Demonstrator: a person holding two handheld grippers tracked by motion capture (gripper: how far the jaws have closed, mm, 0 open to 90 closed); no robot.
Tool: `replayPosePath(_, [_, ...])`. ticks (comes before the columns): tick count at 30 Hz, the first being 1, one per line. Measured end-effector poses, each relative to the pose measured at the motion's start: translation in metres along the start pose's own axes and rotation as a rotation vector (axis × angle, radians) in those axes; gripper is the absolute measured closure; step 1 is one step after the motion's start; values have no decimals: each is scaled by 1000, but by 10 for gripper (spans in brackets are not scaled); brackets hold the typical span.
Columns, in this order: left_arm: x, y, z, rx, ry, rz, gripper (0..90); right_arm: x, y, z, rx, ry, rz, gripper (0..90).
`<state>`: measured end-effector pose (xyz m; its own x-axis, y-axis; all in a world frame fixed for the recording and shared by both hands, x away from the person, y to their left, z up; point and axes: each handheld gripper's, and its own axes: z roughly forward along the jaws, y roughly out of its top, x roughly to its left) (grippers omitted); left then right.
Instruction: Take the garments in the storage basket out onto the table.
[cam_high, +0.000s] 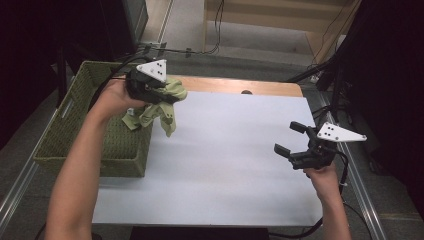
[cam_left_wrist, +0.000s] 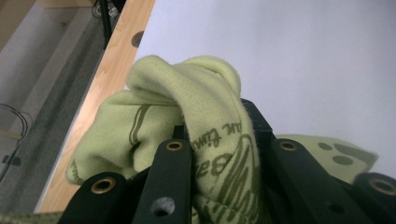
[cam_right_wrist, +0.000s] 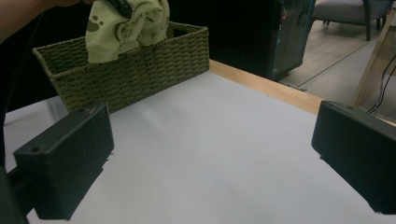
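Above the far left corner of the table (cam_high: 225, 165), the left claw (cam_high: 165, 95) is gripping a pale green cloth (cam_high: 162, 107), its jaws closed tight on the bunched fabric. The cloth is hanging clear of the table surface, just beside the right rim of the woven basket (cam_high: 75, 145), which is standing at the table's left edge. Dark printed lettering and paw marks are showing on the cloth (cam_left_wrist: 205, 116) in the left gripper view. At the right side of the table, well apart from the cloth, the right claw (cam_high: 290, 139) is standing open with nothing between its jaws, hovering over the white surface
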<state>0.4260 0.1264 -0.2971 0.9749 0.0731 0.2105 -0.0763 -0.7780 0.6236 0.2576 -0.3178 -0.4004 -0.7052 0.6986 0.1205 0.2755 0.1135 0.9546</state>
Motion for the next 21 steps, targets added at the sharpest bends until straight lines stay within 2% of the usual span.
replayPosePath(6, [-1,25,4,-46,-29,42,776,-1,0,-1,-4,2,4,0])
replayPosePath(12, [-2,54,13,-43,-52,81,776,-2,1,-3,-11,6,9,0])
replayPosePath(21, [-10,104,32,-67,-95,168,776,-3,2,-8,-29,7,14,0])
